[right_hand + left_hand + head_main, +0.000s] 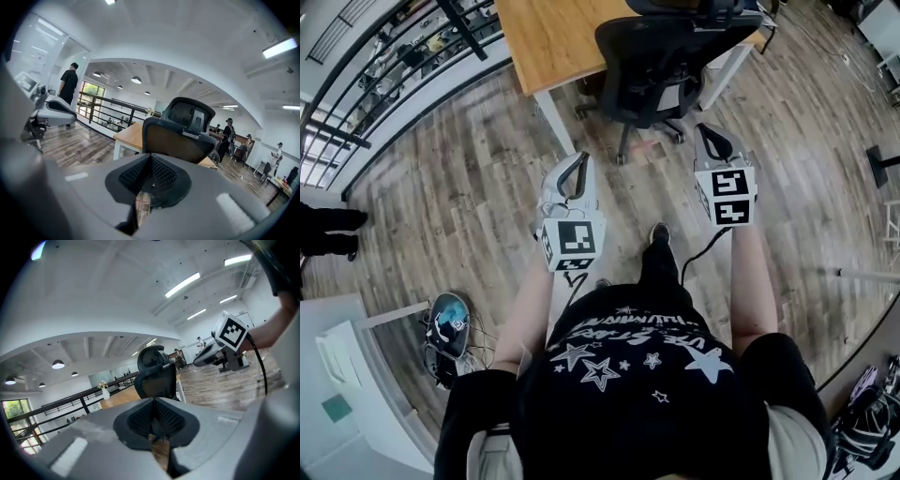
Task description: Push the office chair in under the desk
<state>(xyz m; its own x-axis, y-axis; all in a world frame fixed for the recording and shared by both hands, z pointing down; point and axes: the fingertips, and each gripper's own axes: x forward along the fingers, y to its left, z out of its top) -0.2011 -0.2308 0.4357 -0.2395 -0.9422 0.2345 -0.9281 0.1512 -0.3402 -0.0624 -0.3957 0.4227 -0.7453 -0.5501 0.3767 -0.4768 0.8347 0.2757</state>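
Observation:
The black mesh-back office chair (661, 66) stands at the wooden desk (553, 37), its backrest toward me and its star base on the plank floor. My left gripper (579, 161) hovers short of the chair, near the desk's white leg, jaws shut and empty. My right gripper (711, 131) is level with the chair's base on the right, also shut with nothing in it. In the left gripper view the chair (157, 373) rises beyond the closed jaws. The right gripper view has the chair's backrest (180, 136) close ahead, the desk (129, 133) to its left.
A black railing (356, 84) runs along the far left. A white cabinet (356, 375) and shoes with cables (448, 323) sit at my lower left. A person's legs (328, 230) show at the left edge. Other people (229, 136) stand beyond the desk.

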